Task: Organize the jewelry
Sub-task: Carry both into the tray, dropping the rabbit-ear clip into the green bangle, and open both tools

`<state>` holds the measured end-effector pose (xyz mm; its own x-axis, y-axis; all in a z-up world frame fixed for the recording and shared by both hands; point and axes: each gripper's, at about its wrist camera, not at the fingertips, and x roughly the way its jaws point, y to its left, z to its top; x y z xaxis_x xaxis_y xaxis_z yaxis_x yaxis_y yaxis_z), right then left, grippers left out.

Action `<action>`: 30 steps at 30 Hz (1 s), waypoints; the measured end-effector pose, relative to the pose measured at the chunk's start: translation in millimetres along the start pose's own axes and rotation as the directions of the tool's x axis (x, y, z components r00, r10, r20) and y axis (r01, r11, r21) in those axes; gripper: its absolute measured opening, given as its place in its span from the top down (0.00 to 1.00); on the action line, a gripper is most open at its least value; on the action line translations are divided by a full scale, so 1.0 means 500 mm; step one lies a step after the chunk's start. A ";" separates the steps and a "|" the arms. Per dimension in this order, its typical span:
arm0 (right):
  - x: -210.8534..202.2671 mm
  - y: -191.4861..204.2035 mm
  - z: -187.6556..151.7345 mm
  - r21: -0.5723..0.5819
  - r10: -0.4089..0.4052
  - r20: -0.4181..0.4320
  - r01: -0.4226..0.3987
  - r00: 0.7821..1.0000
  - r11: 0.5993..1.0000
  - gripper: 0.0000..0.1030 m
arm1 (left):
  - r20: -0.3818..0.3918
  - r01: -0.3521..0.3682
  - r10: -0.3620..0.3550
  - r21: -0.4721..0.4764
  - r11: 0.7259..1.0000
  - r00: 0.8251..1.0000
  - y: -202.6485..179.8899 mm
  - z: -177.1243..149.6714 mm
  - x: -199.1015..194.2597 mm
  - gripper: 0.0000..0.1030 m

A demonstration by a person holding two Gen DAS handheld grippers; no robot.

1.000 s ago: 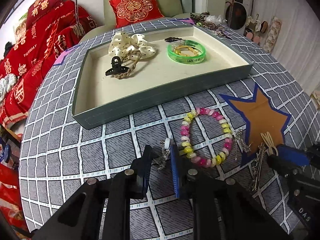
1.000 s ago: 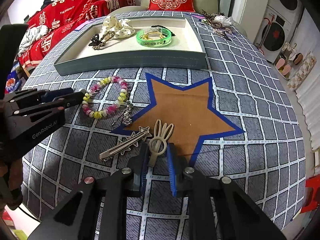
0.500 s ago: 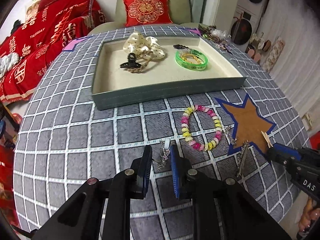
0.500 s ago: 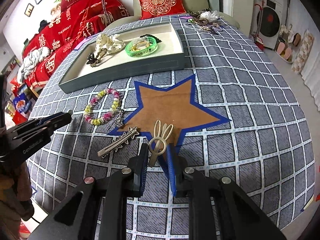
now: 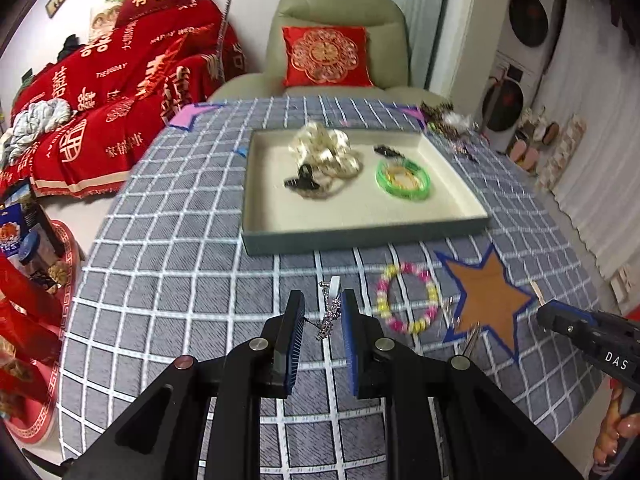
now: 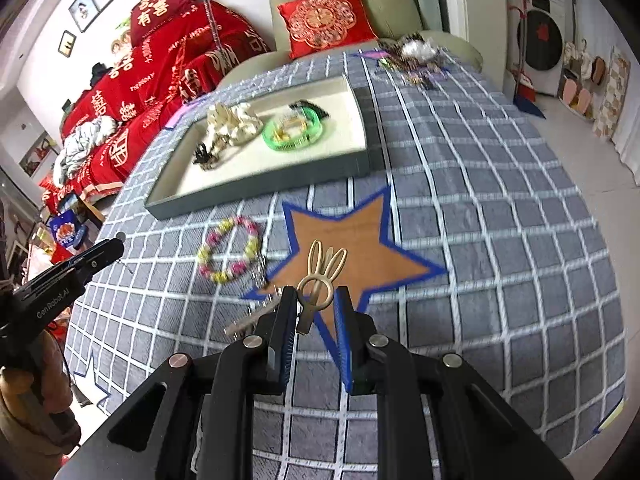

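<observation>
My left gripper (image 5: 322,308) is shut on a silver chain earring (image 5: 329,312) and holds it well above the table. My right gripper (image 6: 316,304) is shut on a beige rabbit-shaped hair clip (image 6: 322,270), also lifted above the brown star patch (image 6: 352,248). A pink and yellow bead bracelet (image 5: 404,298) lies on the cloth left of the star; it also shows in the right wrist view (image 6: 230,256). A silver star hair clip (image 6: 252,320) lies by the star's lower left point. The grey tray (image 5: 360,236) stands further back.
The tray (image 6: 256,188) holds a cream scrunchie (image 5: 326,148), a black claw clip (image 5: 302,180) and a green bangle (image 5: 404,178). A pile of jewelry (image 6: 412,58) sits at the table's far right edge. An armchair and red-covered sofa stand behind the round table.
Both grippers have risen high above the table, each carrying its piece: the left the chain earring, the right the rabbit clip. The table items now look smaller and farther.
</observation>
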<state>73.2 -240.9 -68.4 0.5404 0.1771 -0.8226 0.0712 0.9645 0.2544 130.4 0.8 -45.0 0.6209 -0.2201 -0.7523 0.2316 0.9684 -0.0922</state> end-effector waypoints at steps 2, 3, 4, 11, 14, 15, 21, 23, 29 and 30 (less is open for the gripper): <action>-0.009 0.003 0.020 -0.020 0.002 0.017 -0.002 1.000 1.000 0.80 | 0.007 -0.002 0.002 0.000 1.000 1.000 0.001 0.016 -0.004 0.74; -0.015 0.003 0.035 -0.028 0.008 0.027 -0.007 1.000 1.000 0.80 | 0.010 -0.004 0.004 0.003 1.000 1.000 0.001 0.023 -0.007 0.74; -0.019 0.002 0.045 -0.030 0.016 0.033 -0.015 0.999 0.999 0.80 | 0.012 -0.007 0.007 0.007 1.000 1.000 0.001 0.032 -0.006 0.74; -0.032 -0.007 0.138 -0.036 0.056 0.069 -0.054 0.996 0.998 0.80 | 0.026 -0.021 0.020 0.028 0.999 0.999 -0.007 0.092 0.006 0.74; -0.028 -0.004 0.171 -0.056 0.053 0.078 -0.048 0.996 0.997 0.80 | 0.025 -0.022 0.021 0.033 0.999 0.999 -0.011 0.116 0.021 0.74; -0.025 -0.002 0.181 -0.060 0.053 0.080 -0.048 0.995 0.997 0.80 | 0.024 -0.023 0.022 0.034 0.999 0.999 -0.012 0.124 0.030 0.74; 0.018 0.012 0.232 -0.087 0.064 0.066 -0.058 0.996 0.995 0.80 | -0.006 -0.027 0.027 0.041 0.999 1.000 -0.012 0.151 0.076 0.74; 0.035 0.015 0.243 -0.091 0.070 0.056 -0.065 0.996 0.994 0.80 | -0.019 -0.029 0.030 0.036 0.999 0.999 -0.009 0.161 0.095 0.74; 0.099 0.038 0.276 -0.113 0.070 0.026 -0.067 0.997 0.991 0.80 | -0.058 -0.052 0.053 0.031 0.998 0.997 0.002 0.176 0.153 0.74; 0.111 0.040 0.279 -0.114 0.071 0.018 -0.069 0.997 0.991 0.80 | -0.063 -0.053 0.054 0.029 0.998 0.996 0.004 0.177 0.162 0.74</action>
<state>221.6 -239.2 -38.1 0.5592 0.2419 -0.7929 -0.0620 0.9660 0.2510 247.5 -25.6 -48.3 0.5838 -0.1592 -0.7961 0.2202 0.9749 -0.0334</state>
